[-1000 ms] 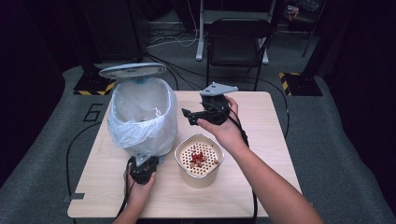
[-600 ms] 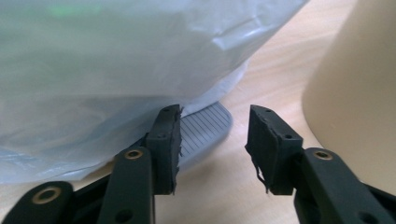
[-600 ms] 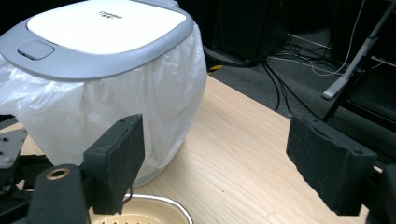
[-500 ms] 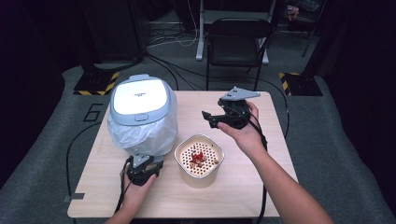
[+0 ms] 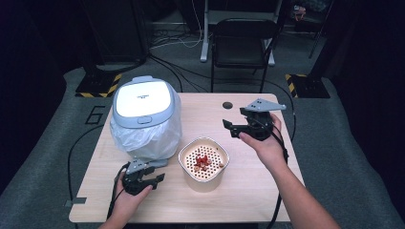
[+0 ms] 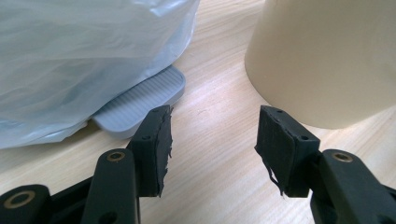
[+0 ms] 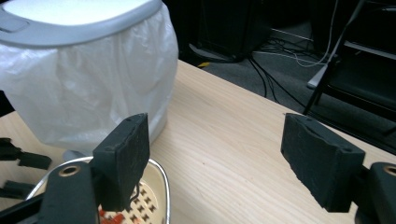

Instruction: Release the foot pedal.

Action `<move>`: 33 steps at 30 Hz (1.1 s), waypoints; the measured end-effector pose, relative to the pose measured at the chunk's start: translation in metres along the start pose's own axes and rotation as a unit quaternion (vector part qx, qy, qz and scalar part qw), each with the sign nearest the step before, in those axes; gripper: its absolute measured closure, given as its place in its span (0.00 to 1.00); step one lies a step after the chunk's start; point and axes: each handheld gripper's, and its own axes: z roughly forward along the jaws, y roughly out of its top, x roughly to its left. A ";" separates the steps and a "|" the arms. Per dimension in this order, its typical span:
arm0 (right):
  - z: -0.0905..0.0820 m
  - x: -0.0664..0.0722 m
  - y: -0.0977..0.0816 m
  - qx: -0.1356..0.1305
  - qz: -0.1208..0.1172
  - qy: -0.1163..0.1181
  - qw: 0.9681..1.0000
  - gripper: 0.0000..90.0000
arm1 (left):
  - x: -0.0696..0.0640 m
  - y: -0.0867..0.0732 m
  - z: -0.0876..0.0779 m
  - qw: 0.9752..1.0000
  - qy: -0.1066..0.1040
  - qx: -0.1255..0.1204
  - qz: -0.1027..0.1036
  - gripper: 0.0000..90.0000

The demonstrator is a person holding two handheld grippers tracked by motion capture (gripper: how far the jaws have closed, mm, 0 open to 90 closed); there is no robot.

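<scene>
A grey pedal bin (image 5: 143, 119) lined with a white plastic bag stands at the table's left, its lid (image 5: 142, 99) down. Its ribbed grey pedal (image 6: 140, 100) pokes out under the bag. My left gripper (image 5: 160, 171) rests open on the table just in front of that pedal, nothing between its jaws (image 6: 212, 135). A cream tub (image 5: 204, 162) with a perforated insert and red bits sits mid-table. My right gripper (image 5: 228, 129) hovers open and empty to the right of the bin, above the tub's far side (image 7: 215, 149).
A wooden table (image 5: 210, 112) with a small dark hole (image 5: 227, 104) near its far edge. A black folding chair (image 5: 243, 43) stands behind it, with cables on the floor. Bare wood lies to the right of the tub.
The bin's lid, raised a second ago, has dropped shut. My right gripper has drawn back rightward from the bin. The left gripper has hardly moved.
</scene>
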 end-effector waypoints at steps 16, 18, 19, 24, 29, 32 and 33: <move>-0.011 -0.018 -0.056 0.016 0.018 -0.050 0.998 0.28 | 0.026 -0.013 -0.018 0.999 0.007 -0.014 -0.036 0.50; -0.012 -0.019 -0.064 0.020 0.016 -0.060 0.998 0.28 | 0.029 -0.014 -0.021 0.999 0.009 -0.010 -0.036 0.50; -0.012 -0.019 -0.064 0.020 0.016 -0.060 0.998 0.28 | 0.029 -0.014 -0.021 0.999 0.009 -0.010 -0.036 0.50; -0.013 -0.018 -0.092 0.036 0.030 -0.072 0.996 0.28 | 0.033 -0.016 -0.022 0.999 0.014 -0.012 -0.038 0.50; -0.018 -0.016 -0.116 0.041 0.046 -0.082 0.995 0.28 | 0.039 -0.018 -0.023 0.999 0.018 -0.012 -0.047 0.50; -0.022 -0.016 -0.132 0.044 0.061 -0.088 0.993 0.28 | 0.041 -0.018 -0.024 0.999 0.021 -0.012 -0.045 0.50; -0.022 -0.017 -0.136 0.046 0.063 -0.089 0.993 0.28 | 0.042 -0.018 -0.025 0.999 0.020 -0.012 -0.048 0.50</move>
